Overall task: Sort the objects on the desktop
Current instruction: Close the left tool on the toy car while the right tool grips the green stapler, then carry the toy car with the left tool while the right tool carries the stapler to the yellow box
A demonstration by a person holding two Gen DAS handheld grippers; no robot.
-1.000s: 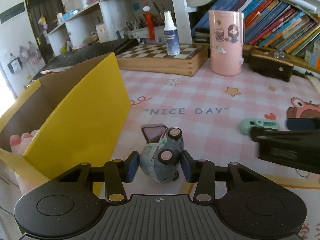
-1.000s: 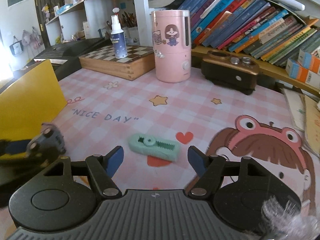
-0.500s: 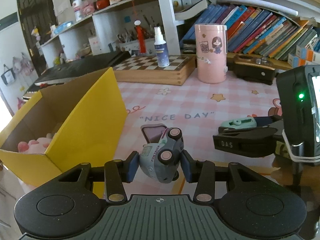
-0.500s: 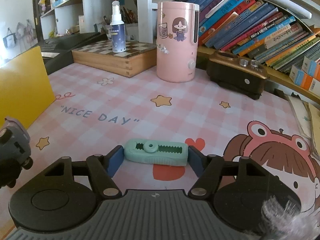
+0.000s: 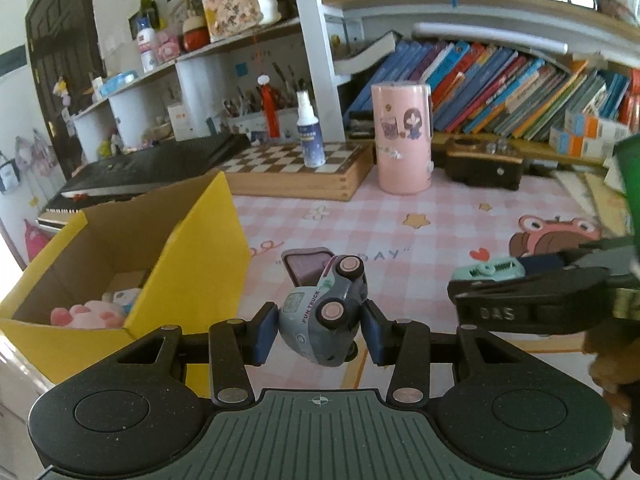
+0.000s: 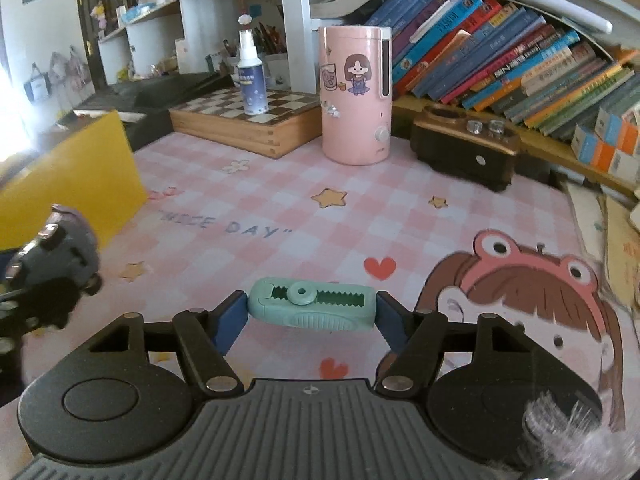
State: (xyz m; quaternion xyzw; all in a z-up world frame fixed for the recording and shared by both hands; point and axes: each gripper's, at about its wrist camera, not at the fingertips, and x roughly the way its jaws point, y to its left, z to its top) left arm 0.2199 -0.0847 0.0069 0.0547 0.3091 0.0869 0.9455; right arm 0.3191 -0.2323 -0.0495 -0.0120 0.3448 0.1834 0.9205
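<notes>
Gripping a small grey toy truck [image 5: 324, 316] tipped on its side, the left gripper [image 5: 318, 330] hangs beside the open yellow cardboard box [image 5: 200, 248] (presumably its destination); right gripper [image 6: 311, 316] jaws clamp a mint-green plastic clip [image 6: 312, 306] endwise above the surface.

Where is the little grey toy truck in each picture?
Left wrist: grey toy truck low centre, clamped in the left gripper.
Right wrist: far left edge, blurred.
Shared landmark: tall pink cylinder with a cartoon girl, standing beside the wooden chessboard box.
</notes>
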